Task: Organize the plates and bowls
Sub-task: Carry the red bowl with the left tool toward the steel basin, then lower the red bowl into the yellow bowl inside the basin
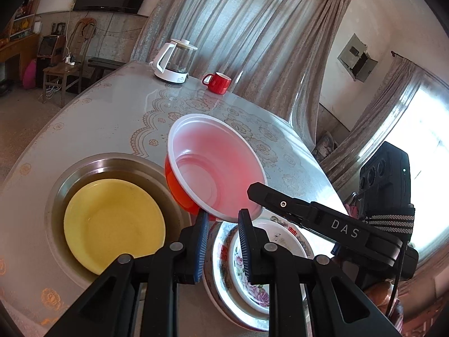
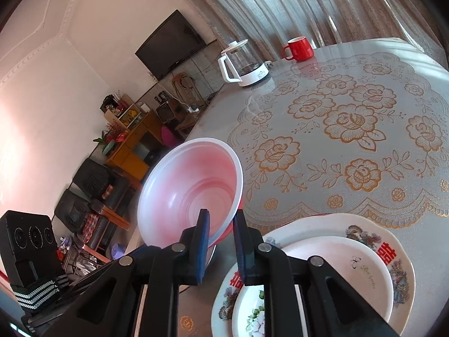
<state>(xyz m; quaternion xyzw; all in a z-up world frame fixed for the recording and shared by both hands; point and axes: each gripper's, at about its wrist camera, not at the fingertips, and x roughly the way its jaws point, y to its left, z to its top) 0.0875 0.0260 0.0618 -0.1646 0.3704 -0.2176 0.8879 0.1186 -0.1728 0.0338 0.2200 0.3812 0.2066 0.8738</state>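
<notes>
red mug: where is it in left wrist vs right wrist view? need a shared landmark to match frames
Left wrist: the red mug sits upper centre, at the table's far edge, right of the white kettle.
Right wrist: the red mug sits top right of centre, again right of the white kettle.
Shared landmark: the kettle, beside the mug in both views.

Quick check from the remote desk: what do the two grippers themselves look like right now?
Both grippers, left and right, are matte black plastic with silver pivot bolts and blue ribbed pads on the jaws. The right one's side reads DAS in white, with a black camera box behind held by a striped strap.
</notes>
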